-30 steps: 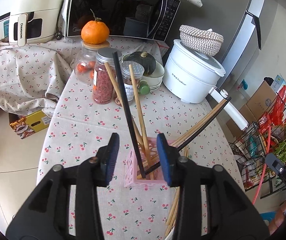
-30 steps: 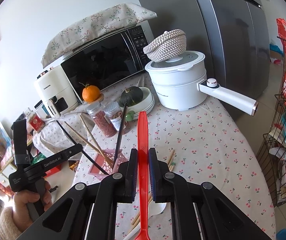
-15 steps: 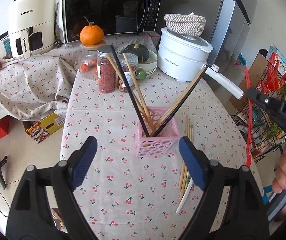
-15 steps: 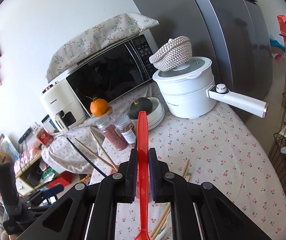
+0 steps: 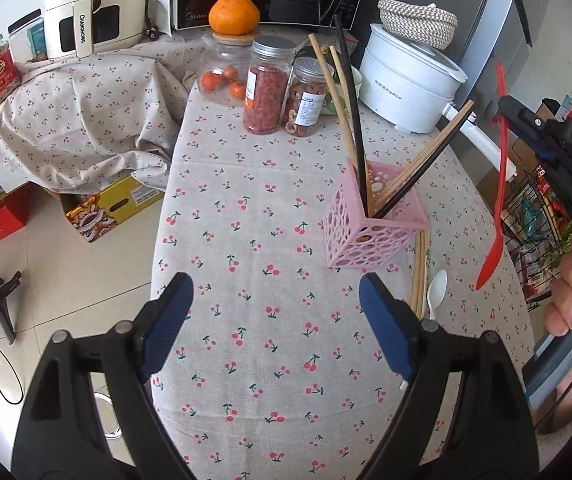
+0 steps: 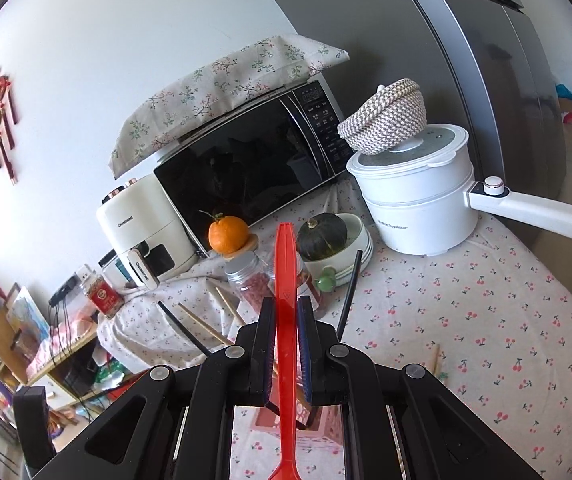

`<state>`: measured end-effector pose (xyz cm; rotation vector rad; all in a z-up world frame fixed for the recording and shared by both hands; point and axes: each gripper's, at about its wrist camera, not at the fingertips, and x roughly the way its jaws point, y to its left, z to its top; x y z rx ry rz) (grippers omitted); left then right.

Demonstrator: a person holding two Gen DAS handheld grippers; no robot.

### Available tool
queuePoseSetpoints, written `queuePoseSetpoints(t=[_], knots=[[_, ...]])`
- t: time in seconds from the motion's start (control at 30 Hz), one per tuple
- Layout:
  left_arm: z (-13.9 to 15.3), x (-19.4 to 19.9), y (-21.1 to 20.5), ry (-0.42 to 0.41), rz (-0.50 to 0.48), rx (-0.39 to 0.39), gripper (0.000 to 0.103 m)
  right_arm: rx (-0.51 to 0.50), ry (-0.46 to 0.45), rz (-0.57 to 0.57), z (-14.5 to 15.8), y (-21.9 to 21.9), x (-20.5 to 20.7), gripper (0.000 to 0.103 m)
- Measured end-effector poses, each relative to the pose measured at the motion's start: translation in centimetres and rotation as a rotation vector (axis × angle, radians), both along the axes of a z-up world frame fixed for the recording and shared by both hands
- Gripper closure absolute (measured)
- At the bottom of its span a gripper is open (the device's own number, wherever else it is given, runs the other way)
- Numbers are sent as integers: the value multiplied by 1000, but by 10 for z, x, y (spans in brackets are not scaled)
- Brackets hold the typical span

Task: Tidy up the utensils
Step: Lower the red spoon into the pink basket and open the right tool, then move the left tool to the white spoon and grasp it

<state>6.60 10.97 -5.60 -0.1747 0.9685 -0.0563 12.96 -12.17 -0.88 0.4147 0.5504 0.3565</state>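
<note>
My left tongs (image 5: 274, 308) are hanging spread over bare cloth, having just been opening, while my right tongs (image 6: 286, 312) are pinching the red spoon (image 6: 285, 280), the pink holder (image 5: 370, 232) sitting at one o'clock.

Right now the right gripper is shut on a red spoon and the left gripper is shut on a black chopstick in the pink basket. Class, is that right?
Not quite. The left gripper is open and holds nothing; the black chopstick stands free in the pink basket, as the left wrist view shows. The right gripper is indeed shut on the red spoon.

A cherry-print table (image 5: 270, 360) bears a pink basket (image 5: 370, 236), jars (image 5: 266, 88), loose chopsticks (image 5: 420, 272), a white spoon (image 5: 436, 286).
</note>
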Motion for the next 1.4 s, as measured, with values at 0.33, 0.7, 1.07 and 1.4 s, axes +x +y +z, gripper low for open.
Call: queuePoseSetpoints(t=[0.33, 0.7, 1.07, 1.4], knots=[[2, -3, -5, 3, -22, -9, 18, -2, -83, -126, -10, 23, 20, 93], [-4, 5, -10, 16, -17, 7, 18, -145, -145, -198, -22, 50, 39, 92], [-8, 8, -19, 30, -26, 16, 18, -62, -49, -121, -34, 38, 29, 85], [-5, 2, -29, 13, -50, 12, 18, -100, -6, -51, -5, -4, -15, 28]])
